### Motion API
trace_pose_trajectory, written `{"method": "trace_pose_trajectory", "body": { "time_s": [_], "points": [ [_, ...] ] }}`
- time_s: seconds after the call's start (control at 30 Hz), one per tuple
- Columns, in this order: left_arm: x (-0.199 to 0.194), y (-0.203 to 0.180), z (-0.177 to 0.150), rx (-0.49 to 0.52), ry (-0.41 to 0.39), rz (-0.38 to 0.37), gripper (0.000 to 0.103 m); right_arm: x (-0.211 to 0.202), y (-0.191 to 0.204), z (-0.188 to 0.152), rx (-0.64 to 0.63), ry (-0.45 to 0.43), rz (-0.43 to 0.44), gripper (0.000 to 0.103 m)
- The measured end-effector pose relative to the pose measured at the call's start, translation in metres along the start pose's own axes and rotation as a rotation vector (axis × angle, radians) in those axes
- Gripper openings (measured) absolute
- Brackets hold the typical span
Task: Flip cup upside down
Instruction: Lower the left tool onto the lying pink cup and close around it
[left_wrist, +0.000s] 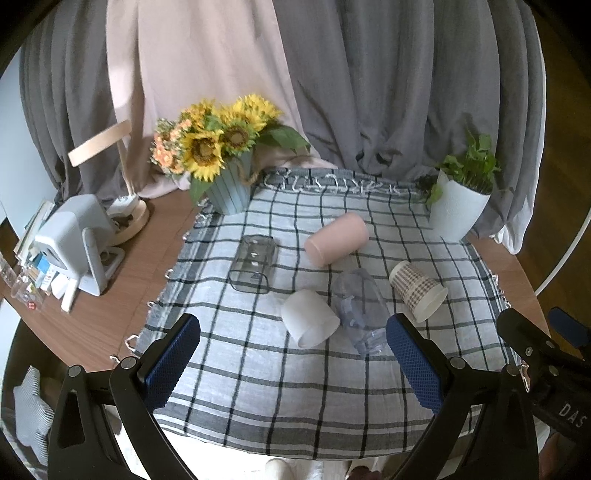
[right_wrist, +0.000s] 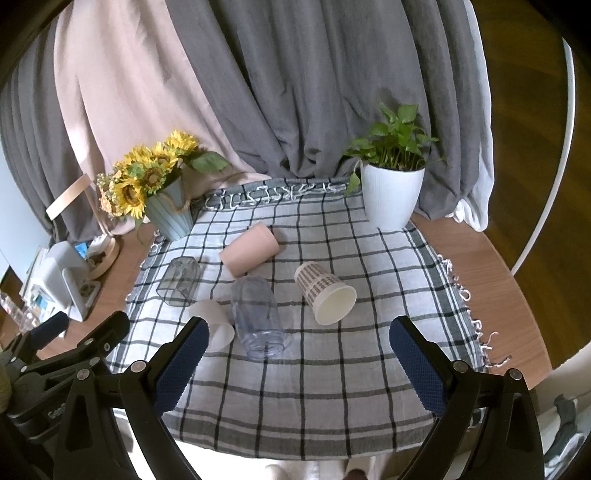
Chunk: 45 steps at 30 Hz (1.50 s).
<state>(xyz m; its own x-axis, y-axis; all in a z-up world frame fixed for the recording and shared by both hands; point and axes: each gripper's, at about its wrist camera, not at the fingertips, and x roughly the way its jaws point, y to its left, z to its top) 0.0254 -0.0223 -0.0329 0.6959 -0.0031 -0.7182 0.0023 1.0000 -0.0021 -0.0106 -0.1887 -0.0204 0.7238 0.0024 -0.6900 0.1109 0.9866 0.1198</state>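
Observation:
Several cups lie on their sides on a checked cloth (left_wrist: 258, 387): a pink cup (left_wrist: 337, 239), a smoky clear square cup (left_wrist: 254, 264), a white cup (left_wrist: 309, 318), a clear plastic cup (left_wrist: 362, 311) and a patterned paper cup (left_wrist: 417, 290). In the right wrist view they are the pink cup (right_wrist: 249, 249), smoky cup (right_wrist: 179, 280), white cup (right_wrist: 213, 323), clear cup (right_wrist: 258, 317) and paper cup (right_wrist: 325, 292). My left gripper (left_wrist: 291, 354) is open and empty, above the cloth's near part. My right gripper (right_wrist: 299, 354) is open and empty, also short of the cups.
A sunflower pot (left_wrist: 225, 184) stands at the cloth's back left and a white plant pot (left_wrist: 458, 206) at the back right. A lamp base (left_wrist: 129, 218) and a grey device (left_wrist: 74, 243) sit left on the wooden table. Curtains hang behind.

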Motion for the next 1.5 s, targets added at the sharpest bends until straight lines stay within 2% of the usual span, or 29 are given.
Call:
{"method": "trace_pose_trajectory", "body": {
  "time_s": [0.17, 0.33, 0.5, 0.63, 0.8, 1.03, 1.23, 1.33, 1.5],
  "points": [
    [0.016, -0.014, 0.01, -0.02, 0.071, -0.049, 0.103, 0.019, -0.02, 0.006, 0.051, 0.048, 0.025, 0.099],
    [0.033, -0.024, 0.024, -0.05, 0.096, -0.04, 0.103, 0.04, -0.037, 0.014, 0.078, 0.075, 0.053, 0.099],
    [0.047, -0.037, 0.041, -0.021, 0.105, -0.023, 0.103, 0.057, -0.052, 0.027, 0.096, 0.101, 0.081, 0.099],
    [0.065, -0.044, 0.056, 0.037, 0.125, -0.043, 0.103, 0.066, -0.062, 0.04, 0.137, 0.102, 0.071, 0.099],
    [0.098, -0.044, 0.08, 0.122, 0.164, -0.114, 0.103, 0.077, -0.059, 0.046, 0.216, 0.086, 0.025, 0.099],
    [0.153, -0.041, 0.106, 0.288, 0.259, -0.227, 0.103, 0.103, -0.039, 0.042, 0.38, 0.106, -0.065, 0.099],
    [0.203, -0.047, 0.123, 0.435, 0.341, -0.291, 0.102, 0.124, -0.025, 0.034, 0.525, 0.165, -0.12, 0.099],
    [0.229, -0.05, 0.129, 0.47, 0.404, -0.324, 0.102, 0.135, -0.019, 0.033, 0.609, 0.201, -0.134, 0.099],
    [0.272, -0.062, 0.131, 0.513, 0.487, -0.348, 0.098, 0.151, -0.008, 0.043, 0.656, 0.208, -0.187, 0.099]
  ]
}}
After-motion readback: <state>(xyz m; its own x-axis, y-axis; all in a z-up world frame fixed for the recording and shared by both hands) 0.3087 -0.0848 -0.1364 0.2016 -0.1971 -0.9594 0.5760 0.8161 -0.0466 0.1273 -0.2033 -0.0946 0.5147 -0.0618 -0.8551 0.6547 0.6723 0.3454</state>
